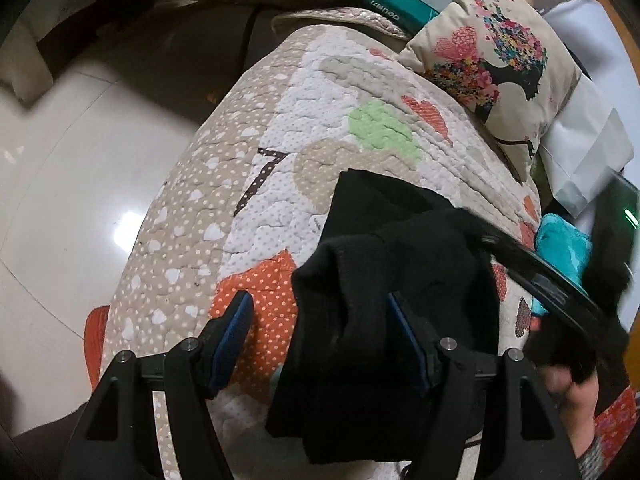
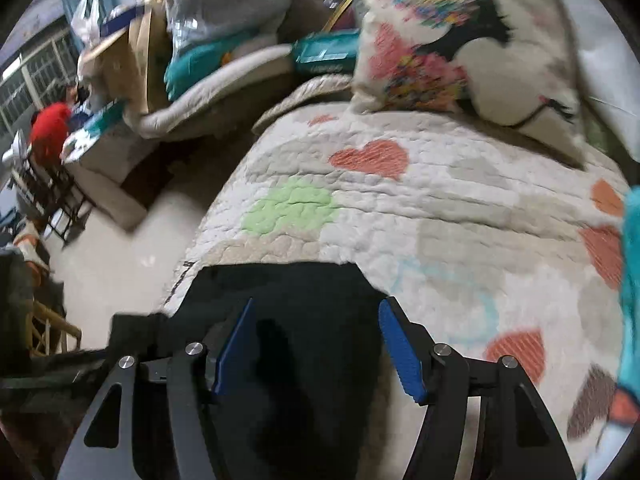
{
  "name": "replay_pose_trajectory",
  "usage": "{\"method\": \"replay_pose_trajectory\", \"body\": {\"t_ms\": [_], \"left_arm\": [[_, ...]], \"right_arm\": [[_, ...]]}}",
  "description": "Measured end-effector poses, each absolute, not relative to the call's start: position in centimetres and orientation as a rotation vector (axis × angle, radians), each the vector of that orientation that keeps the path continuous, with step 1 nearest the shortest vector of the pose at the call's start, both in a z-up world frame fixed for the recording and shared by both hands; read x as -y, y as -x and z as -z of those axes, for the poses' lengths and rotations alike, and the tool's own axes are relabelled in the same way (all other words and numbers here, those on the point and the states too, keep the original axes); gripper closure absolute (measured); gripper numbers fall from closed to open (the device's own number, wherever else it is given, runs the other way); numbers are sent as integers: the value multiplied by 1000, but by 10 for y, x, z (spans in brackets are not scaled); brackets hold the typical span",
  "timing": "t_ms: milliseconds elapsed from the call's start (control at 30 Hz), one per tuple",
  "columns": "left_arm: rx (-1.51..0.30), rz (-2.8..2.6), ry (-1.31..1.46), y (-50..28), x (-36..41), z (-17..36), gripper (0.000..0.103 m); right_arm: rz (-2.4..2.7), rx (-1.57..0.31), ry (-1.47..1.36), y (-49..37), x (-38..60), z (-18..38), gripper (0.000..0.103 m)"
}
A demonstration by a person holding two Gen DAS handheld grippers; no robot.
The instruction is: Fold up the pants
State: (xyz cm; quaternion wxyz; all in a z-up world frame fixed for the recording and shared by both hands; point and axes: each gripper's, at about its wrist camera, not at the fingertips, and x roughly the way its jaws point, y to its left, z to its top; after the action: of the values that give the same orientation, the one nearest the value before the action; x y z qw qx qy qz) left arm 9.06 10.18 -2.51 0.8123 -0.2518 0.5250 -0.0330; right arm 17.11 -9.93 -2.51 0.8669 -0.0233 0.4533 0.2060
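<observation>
Black pants (image 1: 384, 288) lie bunched on a quilted patchwork bedspread (image 1: 304, 120). My left gripper (image 1: 320, 340) is open just above them, one blue pad over the orange patch, the other against the black cloth. The right gripper's black arm (image 1: 540, 276) crosses the left wrist view at the right. In the right wrist view the pants (image 2: 288, 312) spread flat under my right gripper (image 2: 316, 344), which is open with the cloth between and beneath its blue pads. Neither gripper pinches the cloth.
A printed cushion (image 1: 492, 56) leans at the bed's far right, also in the right wrist view (image 2: 460, 40). A teal cloth (image 1: 560, 248) lies at the right edge. Glossy floor (image 1: 80, 184) lies left of the bed. Piled bedding and boxes (image 2: 192, 52) stand beyond.
</observation>
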Motion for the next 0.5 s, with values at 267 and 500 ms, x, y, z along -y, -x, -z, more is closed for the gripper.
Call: {"method": "replay_pose_trajectory", "body": {"t_ms": [267,500], "left_arm": [[-1115,96,570,-103,-98,26,36],[-1078,99,454,-123,-77,29,29]], "right_arm": [[-389,-1025,16,-184,101,33,89],[-289,-1002,-151,-185,142,37,90]]}}
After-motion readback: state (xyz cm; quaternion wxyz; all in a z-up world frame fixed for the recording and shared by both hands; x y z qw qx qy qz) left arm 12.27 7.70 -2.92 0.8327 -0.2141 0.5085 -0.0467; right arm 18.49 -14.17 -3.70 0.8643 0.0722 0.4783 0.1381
